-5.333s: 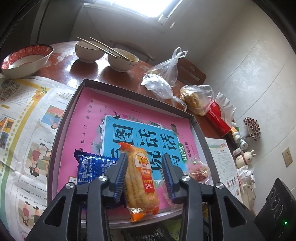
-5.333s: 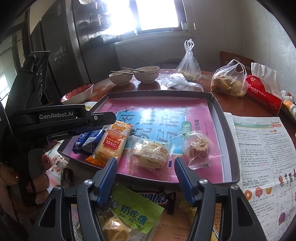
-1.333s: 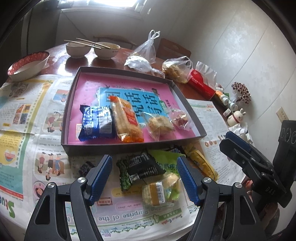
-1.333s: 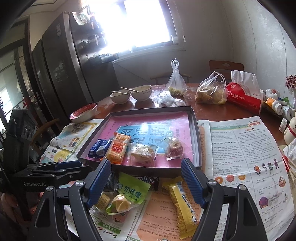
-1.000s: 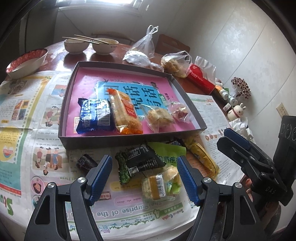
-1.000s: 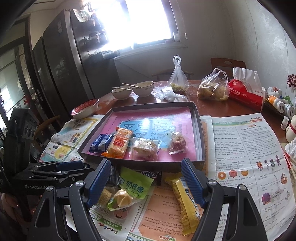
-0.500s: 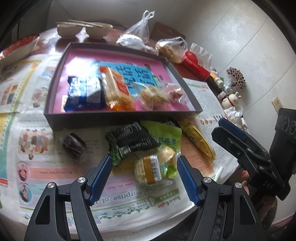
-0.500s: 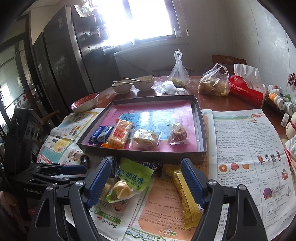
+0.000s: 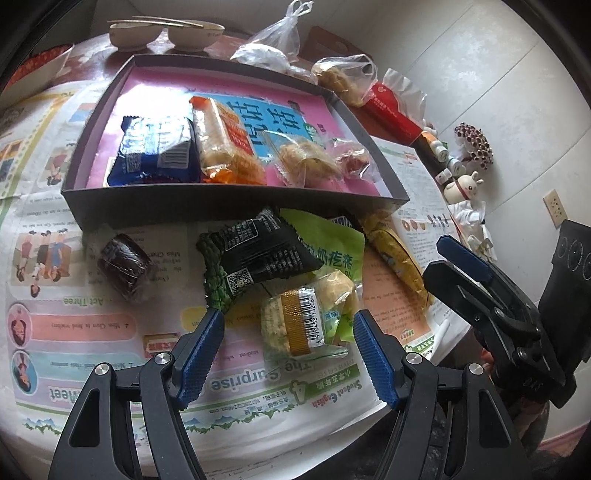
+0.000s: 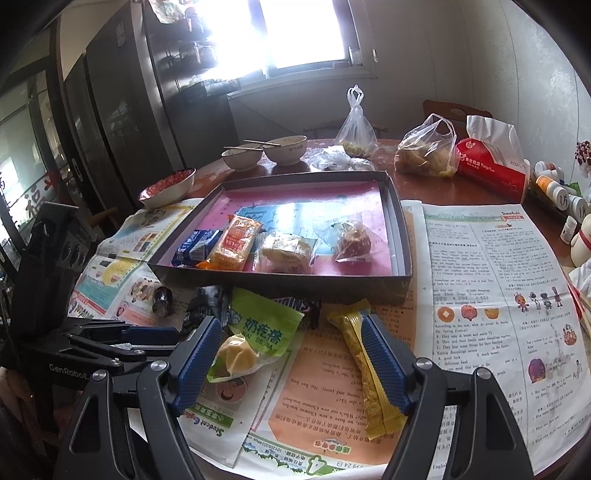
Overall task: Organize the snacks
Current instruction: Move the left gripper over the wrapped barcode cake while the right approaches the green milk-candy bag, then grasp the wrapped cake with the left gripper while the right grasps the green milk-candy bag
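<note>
Clear-wrapped pastry (image 9: 299, 325) lay on the counter's newspaper (image 9: 110, 325) before the tray (image 9: 221, 201), between the left tongs (image 9: 288, 328) (spread apart, empty). Best squeezed across its short width; right tongs (image 10: 291, 350) also gaped, empty.

Four snacks (image 9: 229, 147) in tray (image 9: 236, 201); loose snacks (image 9: 258, 254) before tray on newspaper (image 9: 110, 325).

Bright window (image 10: 306, 33), pale walls (image 9: 491, 74), dark cabinets (image 10: 122, 110), wooden chair (image 10: 456, 109)
</note>
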Demonstrator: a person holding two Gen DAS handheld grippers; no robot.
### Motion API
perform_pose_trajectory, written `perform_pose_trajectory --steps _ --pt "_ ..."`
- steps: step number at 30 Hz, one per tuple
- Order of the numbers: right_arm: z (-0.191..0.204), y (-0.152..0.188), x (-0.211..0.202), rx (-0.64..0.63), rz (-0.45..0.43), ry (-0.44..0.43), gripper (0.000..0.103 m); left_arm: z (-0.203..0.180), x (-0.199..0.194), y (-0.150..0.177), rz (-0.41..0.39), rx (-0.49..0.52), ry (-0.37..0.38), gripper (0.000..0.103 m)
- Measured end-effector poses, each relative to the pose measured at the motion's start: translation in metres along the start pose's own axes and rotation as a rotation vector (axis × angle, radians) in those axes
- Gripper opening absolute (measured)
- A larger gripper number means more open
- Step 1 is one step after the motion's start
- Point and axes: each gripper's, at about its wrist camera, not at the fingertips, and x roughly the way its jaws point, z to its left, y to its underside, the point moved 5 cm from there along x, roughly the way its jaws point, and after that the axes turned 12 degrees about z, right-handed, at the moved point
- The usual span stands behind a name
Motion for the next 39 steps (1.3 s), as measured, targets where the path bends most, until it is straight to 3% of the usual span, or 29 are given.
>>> perform_pose_trajectory --steps 7,14,31,39 --pt "-0.005 0.003 0.008 0.012 0.021 0.005 0.077 -0.002 0.003 -0.001 -0.005 0.004 0.005 0.071" --pt "0.0 0.006 0.012 -0.004 0.039 -0.002 0.077 -0.003 0.006 0.001 0.008 0.006 0.022 0.046" --pt "0.024 0.022 0.051 0.02 0.183 -0.088 0.077 0.017 -0.009 0.008 -0.011 -0.02 0.032 0.045" --pt "0.034 0.023 0.061 -0.007 0.174 -0.016 0.077 0.02 -0.011 0.009 -0.012 -0.024 0.042 0.045"
